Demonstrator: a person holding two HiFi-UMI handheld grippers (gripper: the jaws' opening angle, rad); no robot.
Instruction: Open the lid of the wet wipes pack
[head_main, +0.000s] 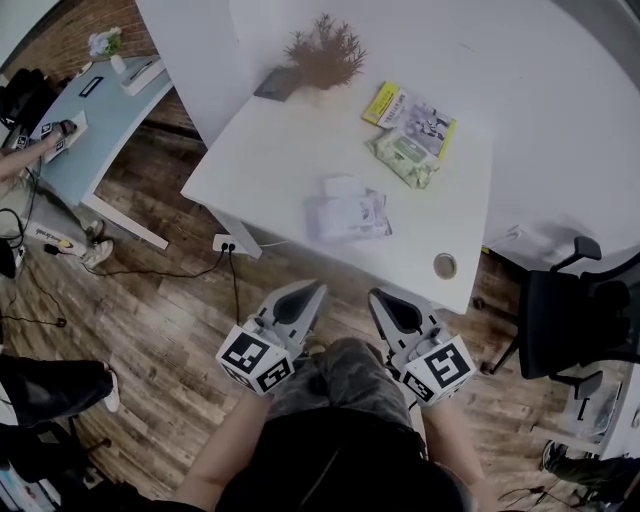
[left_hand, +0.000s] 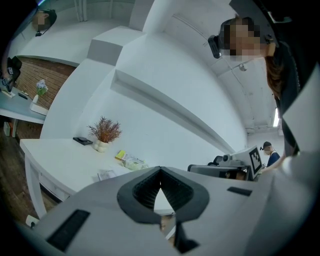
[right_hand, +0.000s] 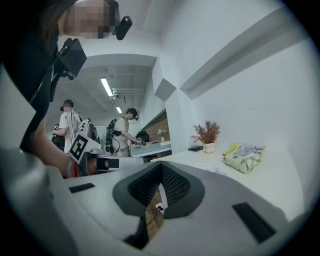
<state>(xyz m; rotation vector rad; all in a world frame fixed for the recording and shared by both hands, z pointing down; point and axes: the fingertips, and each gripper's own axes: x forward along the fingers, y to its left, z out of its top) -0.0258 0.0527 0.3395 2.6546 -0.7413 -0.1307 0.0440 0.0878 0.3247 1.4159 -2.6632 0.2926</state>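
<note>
A green wet wipes pack (head_main: 405, 155) with a lid on top lies at the far right of the white table (head_main: 280, 150), against a yellow pack (head_main: 384, 102). It also shows in the right gripper view as the green pack (right_hand: 244, 159) and, smaller, in the left gripper view (left_hand: 132, 162). A white and purple pack (head_main: 352, 214) lies nearer me. My left gripper (head_main: 317, 288) and right gripper (head_main: 376, 296) hang side by side short of the table's near edge, over my lap. Both are shut with nothing between the jaws (left_hand: 160, 170) (right_hand: 161, 167).
A dried plant in a pot (head_main: 325, 55) and a dark flat object (head_main: 277, 82) stand at the table's far side. A round cable hole (head_main: 445, 265) sits near the front corner. An office chair (head_main: 580, 310) is to the right; other people work at a bluish desk (head_main: 95, 120) on the left.
</note>
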